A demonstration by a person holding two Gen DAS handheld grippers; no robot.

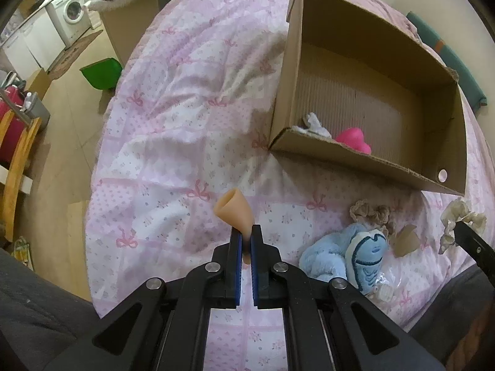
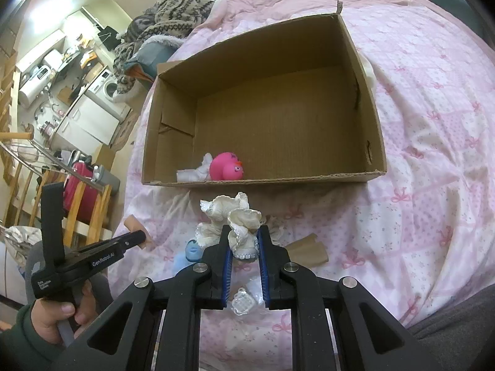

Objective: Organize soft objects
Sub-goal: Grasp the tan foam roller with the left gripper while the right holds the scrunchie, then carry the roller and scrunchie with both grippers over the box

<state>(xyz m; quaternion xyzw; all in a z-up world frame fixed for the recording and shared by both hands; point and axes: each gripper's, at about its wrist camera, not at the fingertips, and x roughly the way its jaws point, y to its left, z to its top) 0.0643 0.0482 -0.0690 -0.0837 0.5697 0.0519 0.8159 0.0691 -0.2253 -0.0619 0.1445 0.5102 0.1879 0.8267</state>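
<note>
I am judging the biggest risk to be a drop short of the cardboard box (image 2: 376, 142): the left gripper (image 1: 246, 241) is pinching a peach-coloured soft cone (image 1: 234, 208) only by its narrow end, so the wide mouth is sticking up above the jaws at the centre of the left wrist view, and a quick swing toward the box in the upper right could be letting it slip out onto the pink bedspread (image 1: 173, 117). I am also worrying about the right gripper (image 2: 244, 244), which is holding a cream ruffled scrunchie (image 2: 238, 219) by one fold; the rest is bulging over the jaws at mid-frame, and that springy fabric could be catching on the box's near wall just above it instead of clearing it. Both hands are working close together, so the tools could be bumping on the way in. As for the jaws, the left pair is standing almost fully closed, pressing the cone's tip between the blue pads (image 1: 237, 256); the right pair is standing narrow, clamped on the scrunchie. Inside the box, at its lower left corner, a pink rubber duck (image 2: 225, 167) and a white cloth piece (image 2: 195, 171) are lying. A blue plush toy (image 1: 349, 253) is waiting on the bedspread at the lower right of the left view.
</note>
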